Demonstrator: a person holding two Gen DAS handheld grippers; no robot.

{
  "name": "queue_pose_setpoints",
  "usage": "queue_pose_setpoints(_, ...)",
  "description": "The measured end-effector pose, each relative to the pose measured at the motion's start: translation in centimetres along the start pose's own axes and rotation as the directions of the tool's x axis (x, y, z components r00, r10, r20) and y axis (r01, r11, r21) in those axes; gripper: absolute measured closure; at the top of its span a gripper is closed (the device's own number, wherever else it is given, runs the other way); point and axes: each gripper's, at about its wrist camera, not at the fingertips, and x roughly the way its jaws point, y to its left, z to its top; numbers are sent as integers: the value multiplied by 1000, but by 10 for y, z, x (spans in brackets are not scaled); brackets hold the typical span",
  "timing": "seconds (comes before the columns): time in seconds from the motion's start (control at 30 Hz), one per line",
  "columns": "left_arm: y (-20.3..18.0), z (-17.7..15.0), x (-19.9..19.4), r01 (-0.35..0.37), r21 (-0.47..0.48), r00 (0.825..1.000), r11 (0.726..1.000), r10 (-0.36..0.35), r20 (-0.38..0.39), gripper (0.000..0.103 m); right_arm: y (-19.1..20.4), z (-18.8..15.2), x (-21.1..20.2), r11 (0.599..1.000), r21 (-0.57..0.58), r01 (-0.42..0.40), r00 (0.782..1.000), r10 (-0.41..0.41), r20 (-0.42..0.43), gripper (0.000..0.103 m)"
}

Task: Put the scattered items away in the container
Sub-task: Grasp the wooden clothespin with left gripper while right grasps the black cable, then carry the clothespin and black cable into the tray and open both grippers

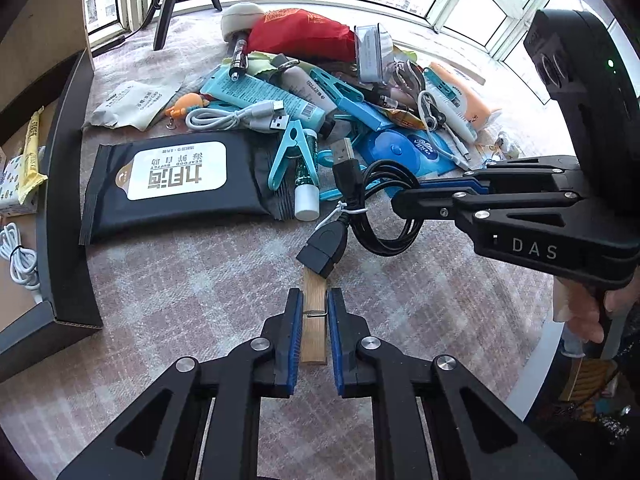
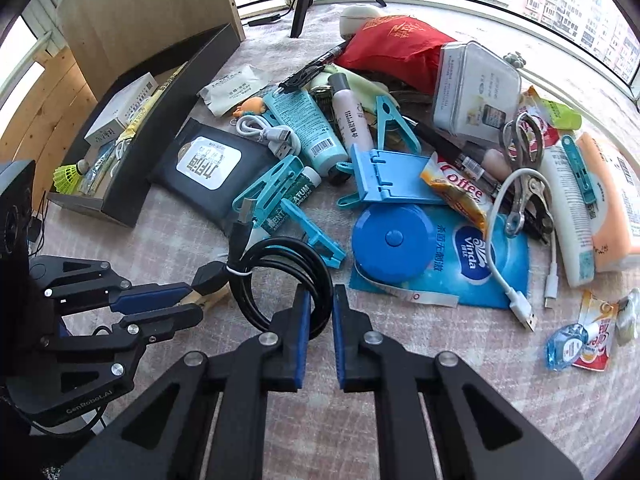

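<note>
Gripping a wooden clothespin point(image 1: 313, 330) is what the left hand-held gripper point(image 1: 313, 300) is up to, blue pads clamped on both sides of it while the peg lies flat on the checked counter point(image 1: 200, 300). Over on the other side, the right hand-held gripper point(image 2: 321, 294) has its jaws pinched onto the coiled black USB extension cable point(image 2: 280, 276), a few strands of the loop caught between the pads. That cable's socket end rests right on the far tip of the clothespin, so the two grabs are basically touching each other. Behind them sits the big messy pile: a black wet-wipes pack point(image 1: 172, 184), a teal tube point(image 2: 306, 128), light blue plastic clips point(image 2: 272, 190), a white USB cable point(image 1: 240, 118), a blue round tape measure point(image 2: 394, 240) on a Vinda tissue pack point(image 2: 472, 268), scissors point(image 2: 522, 152) and a red pouch point(image 2: 400, 48). The container, a dark-sided cardboard box point(image 1: 66, 184), sits off to the left edge of the pile and already has a white cable, a yellow shuttlecock point(image 2: 68, 174) and some small packets inside.
</note>
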Motion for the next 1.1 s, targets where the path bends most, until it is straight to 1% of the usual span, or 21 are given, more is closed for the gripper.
queue_pose_setpoints(0.07, 3, -1, -6, 1, -5, 1000, 1000, -1, 7, 91, -1, -1, -6, 1000, 4, 20, 1000, -20, 15, 93)
queue_pose_setpoints(0.13, 7, -2, -11, -4, -12, 1000, 1000, 4, 15, 91, -7, -1, -11, 999, 34, -8, 1000, 7, 23, 93)
queue_pose_setpoints(0.23, 11, -2, -19, 0, -30, 999, 1000, 1, 34, 91, -9, -1, -21, 999, 55, 3, 998, -6, 63, 93)
queue_pose_setpoints(0.37, 16, -3, -31, -11, -43, 998, 999, 14, 59, 91, -7, 7, -39, 998, 64, -8, 993, 0, 120, 93)
queue_pose_setpoints(0.47, 23, -2, -43, -37, -55, 996, 998, 42, 79, 91, 1, 16, -53, 999, 36, -8, 987, 2, 161, 94)
queue_pose_setpoints(0.63, 41, -2, -67, -61, -98, 989, 993, 74, 129, 91, 23, 32, -72, 999, -41, 17, 976, -8, 220, 94)
queue_pose_setpoints(0.77, 57, -4, -86, -86, -137, 979, 987, 109, 170, 91, 41, 44, -74, 997, -75, 5, 973, 12, 231, 94)
queue_pose_setpoints(0.87, 71, -4, -103, -106, -172, 970, 979, 140, 200, 91, 58, 54, -75, 995, -100, -22, 969, 46, 243, 94)
queue_pose_setpoints(1.0, 95, -3, -124, -151, -224, 951, 963, 203, 233, 91, 91, 72, -79, 987, -139, -78, 958, 113, 265, 94)
queue_pose_setpoints(1.1, 118, -5, -143, -184, -270, 932, 945, 254, 258, 91, 121, 86, -79, 975, -177, -134, 948, 178, 264, 94)
